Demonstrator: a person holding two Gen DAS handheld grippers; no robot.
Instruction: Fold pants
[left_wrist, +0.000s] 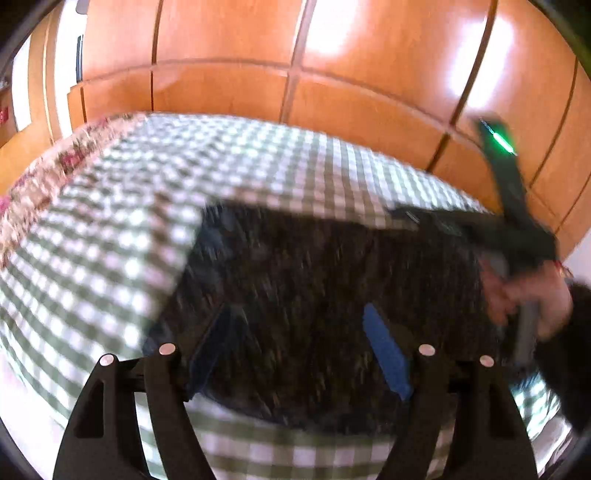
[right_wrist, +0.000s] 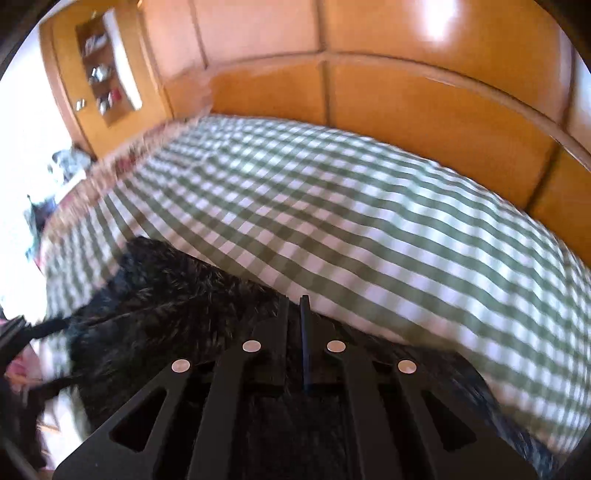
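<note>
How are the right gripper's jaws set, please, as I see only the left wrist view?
Observer: The right gripper is shut. I cannot tell whether cloth is pinched.
Operator: What lies under its tips?
Observer: The far edge of the pants, right beside the checked sheet.
Operator: Is there anything else that I am missing?
Observer: An open shelf, at the upper left of the right wrist view.
</note>
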